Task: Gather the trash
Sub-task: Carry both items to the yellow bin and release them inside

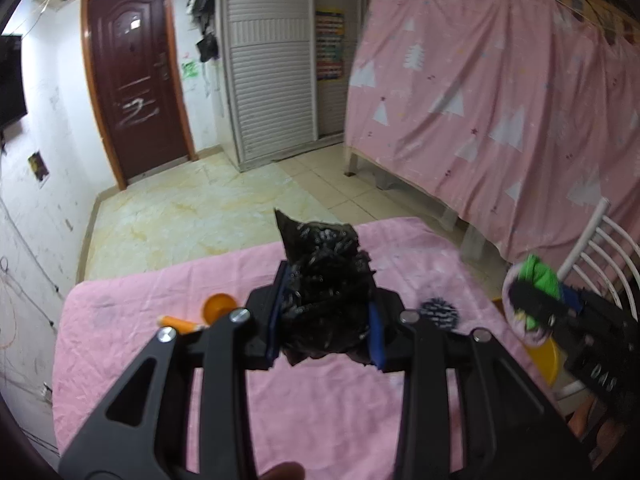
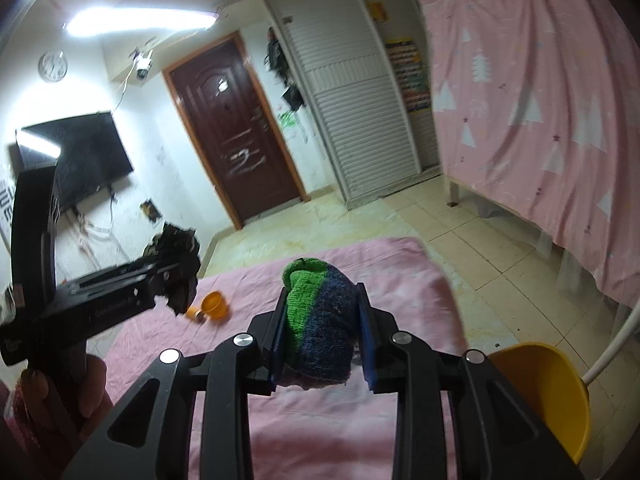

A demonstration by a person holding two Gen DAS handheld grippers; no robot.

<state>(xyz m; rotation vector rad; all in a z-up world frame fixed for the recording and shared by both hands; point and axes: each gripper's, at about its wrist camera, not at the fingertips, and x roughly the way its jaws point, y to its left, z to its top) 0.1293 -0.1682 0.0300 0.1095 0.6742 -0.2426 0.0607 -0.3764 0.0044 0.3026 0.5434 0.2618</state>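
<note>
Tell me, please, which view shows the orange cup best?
The right wrist view: the orange cup lies on its side on the pink cloth, almost wholly visible. In the left wrist view the cup is partly hidden behind the left gripper.

Brown door (image 1: 134, 92); tiled floor (image 1: 208, 208).

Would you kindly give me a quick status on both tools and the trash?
Left tool shut on black crumpled bag. Right tool shut on green-and-blue knitted wad. Both held above pink table. Orange cup remains there; yellow bin at right.
</note>
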